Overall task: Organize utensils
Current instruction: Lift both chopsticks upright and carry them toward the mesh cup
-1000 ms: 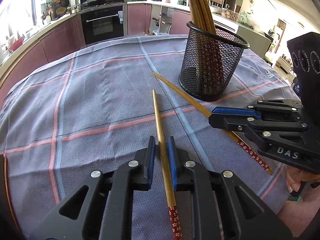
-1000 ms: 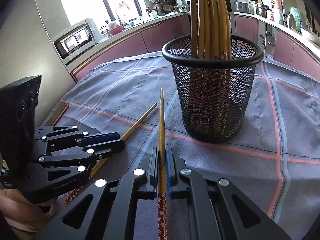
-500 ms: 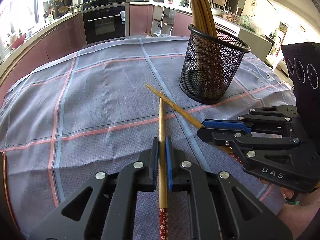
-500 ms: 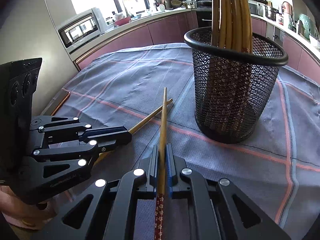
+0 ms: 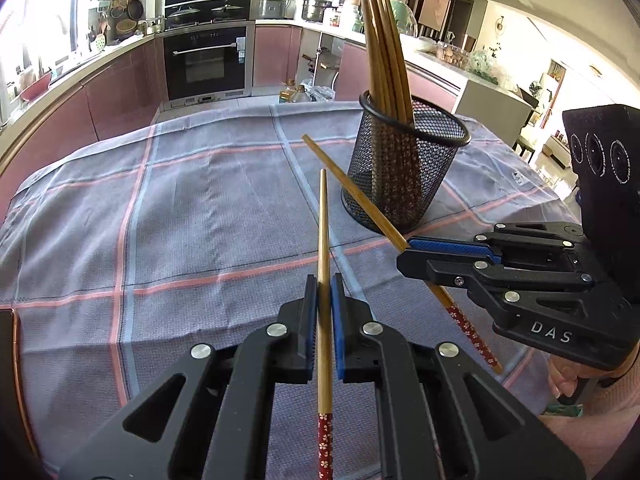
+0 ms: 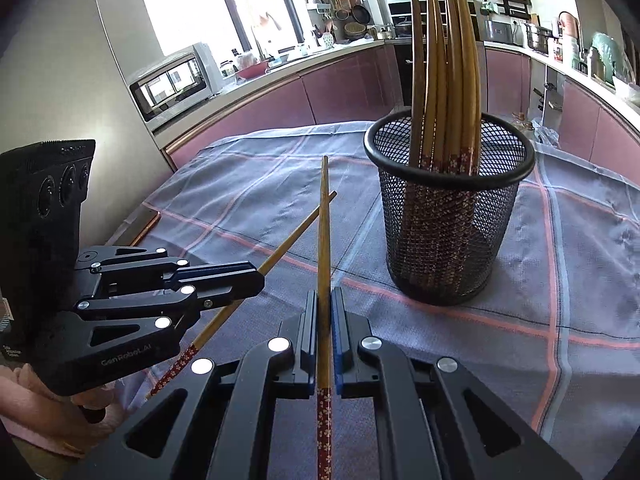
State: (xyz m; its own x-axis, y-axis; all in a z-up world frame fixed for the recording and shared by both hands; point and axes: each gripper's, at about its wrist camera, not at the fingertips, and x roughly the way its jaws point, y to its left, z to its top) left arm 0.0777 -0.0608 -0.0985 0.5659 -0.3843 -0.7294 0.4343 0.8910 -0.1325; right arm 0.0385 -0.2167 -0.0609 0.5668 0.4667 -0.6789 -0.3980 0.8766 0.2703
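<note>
Since a moment ago both chopsticks have come up off the cloth, their tips now raised in front of the mesh cup (image 5: 404, 176). The left tongs (image 5: 324, 292) pinch one chopstick (image 5: 323, 240) between blue pads, its flowered red end trailing back. The right tongs (image 6: 325, 308) pinch the other chopstick (image 6: 323, 232) likewise. The two sticks cross just short of the cup, which stands upright on the checked cloth (image 5: 180, 220) over the desk, holding a bundle of chopsticks (image 6: 444, 80).
</note>
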